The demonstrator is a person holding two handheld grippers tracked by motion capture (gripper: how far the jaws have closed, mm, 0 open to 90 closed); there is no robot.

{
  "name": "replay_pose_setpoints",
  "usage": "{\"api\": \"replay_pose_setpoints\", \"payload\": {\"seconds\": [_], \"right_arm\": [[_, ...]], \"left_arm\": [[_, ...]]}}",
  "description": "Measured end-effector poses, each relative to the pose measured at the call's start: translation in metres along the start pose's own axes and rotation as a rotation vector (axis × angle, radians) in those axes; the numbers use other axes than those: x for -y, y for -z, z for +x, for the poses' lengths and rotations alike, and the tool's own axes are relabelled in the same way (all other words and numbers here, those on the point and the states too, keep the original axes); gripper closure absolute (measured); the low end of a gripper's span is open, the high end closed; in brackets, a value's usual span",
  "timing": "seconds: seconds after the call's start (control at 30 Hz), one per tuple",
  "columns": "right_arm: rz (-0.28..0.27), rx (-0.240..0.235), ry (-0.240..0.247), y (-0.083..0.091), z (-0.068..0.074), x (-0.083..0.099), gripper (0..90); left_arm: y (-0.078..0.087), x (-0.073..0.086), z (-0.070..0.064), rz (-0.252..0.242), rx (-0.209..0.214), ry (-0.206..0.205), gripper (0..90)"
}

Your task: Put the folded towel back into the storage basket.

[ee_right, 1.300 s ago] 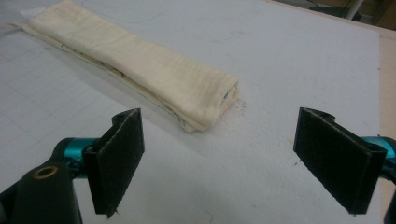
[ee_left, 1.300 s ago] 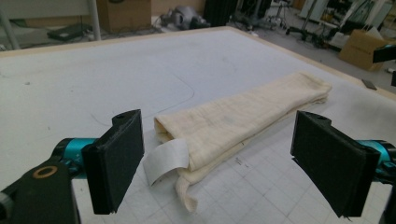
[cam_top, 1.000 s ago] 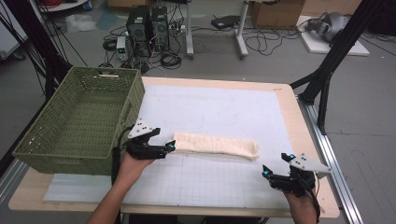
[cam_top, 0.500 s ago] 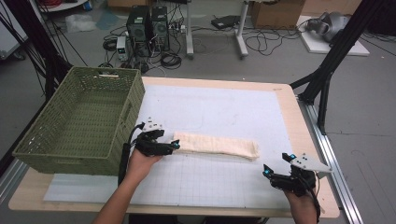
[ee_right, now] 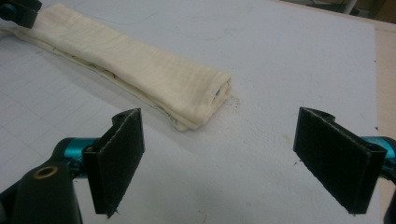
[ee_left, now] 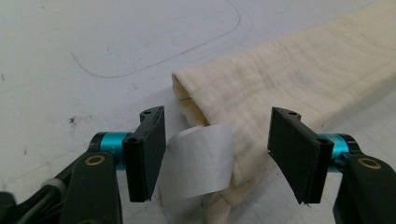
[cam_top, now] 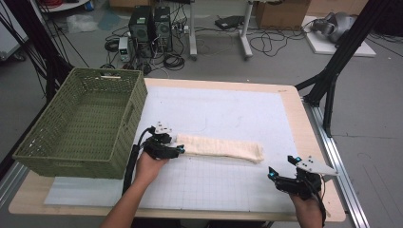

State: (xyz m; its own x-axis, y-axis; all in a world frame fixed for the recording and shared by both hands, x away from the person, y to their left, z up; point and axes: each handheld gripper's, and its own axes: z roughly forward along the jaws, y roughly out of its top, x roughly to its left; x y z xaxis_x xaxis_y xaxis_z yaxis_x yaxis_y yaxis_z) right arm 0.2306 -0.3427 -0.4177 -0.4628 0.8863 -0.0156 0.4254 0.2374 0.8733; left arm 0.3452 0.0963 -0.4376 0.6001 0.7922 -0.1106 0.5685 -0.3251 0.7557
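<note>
A cream cloth point(cam_top: 219, 147) folded into a long strip lies across the middle of the white mat point(cam_top: 228, 114). My left gripper point(cam_top: 178, 150) is at the strip's left end, open, with its jaws on either side of that end point(ee_left: 243, 107) and of a white label point(ee_left: 198, 161) sticking out of it. My right gripper point(cam_top: 274, 176) hovers open near the front right of the table, below and to the right of the strip's right end point(ee_right: 196, 100). Nothing sits between its jaws.
A green woven basket point(cam_top: 81, 121) stands at the table's left, close to my left hand. The table's right edge with a metal rail point(cam_top: 332, 152) runs beside my right gripper. Cables and computer cases lie on the floor beyond.
My left gripper has slid right, from just left of the strip to around its left end. The right gripper has stayed in place.
</note>
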Motion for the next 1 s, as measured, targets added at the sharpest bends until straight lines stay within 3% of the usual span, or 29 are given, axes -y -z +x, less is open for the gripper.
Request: {"api": "replay_pose_setpoints", "payload": {"seconds": [0.33, 0.63, 0.8, 0.93, 1.0], "right_arm": [[0.002, 0.001, 0.0, -0.001, 0.0, 0.0, 14.9], [0.006, -0.001, -0.001, -0.001, 0.001, 0.0, 15.0], [0.006, -0.001, -0.005, -0.001, 0.0, 0.001, 15.0], [0.002, 0.007, -0.007, -0.001, -0.001, 0.0, 15.2], [-0.002, 0.009, -0.02, 0.0, -0.001, 0.0, 15.2]], "left_arm": [[-0.004, 0.005, -0.007, 0.02, 0.003, -0.085, 53.6], [-0.005, 0.006, -0.011, 0.021, 0.042, -0.072, 77.1], [-0.004, 0.006, -0.012, 0.017, 0.041, -0.088, 79.8], [0.0, 0.007, -0.014, -0.022, 0.024, -0.131, 81.1], [0.004, 0.009, -0.014, -0.062, 0.026, -0.122, 81.2]]}}
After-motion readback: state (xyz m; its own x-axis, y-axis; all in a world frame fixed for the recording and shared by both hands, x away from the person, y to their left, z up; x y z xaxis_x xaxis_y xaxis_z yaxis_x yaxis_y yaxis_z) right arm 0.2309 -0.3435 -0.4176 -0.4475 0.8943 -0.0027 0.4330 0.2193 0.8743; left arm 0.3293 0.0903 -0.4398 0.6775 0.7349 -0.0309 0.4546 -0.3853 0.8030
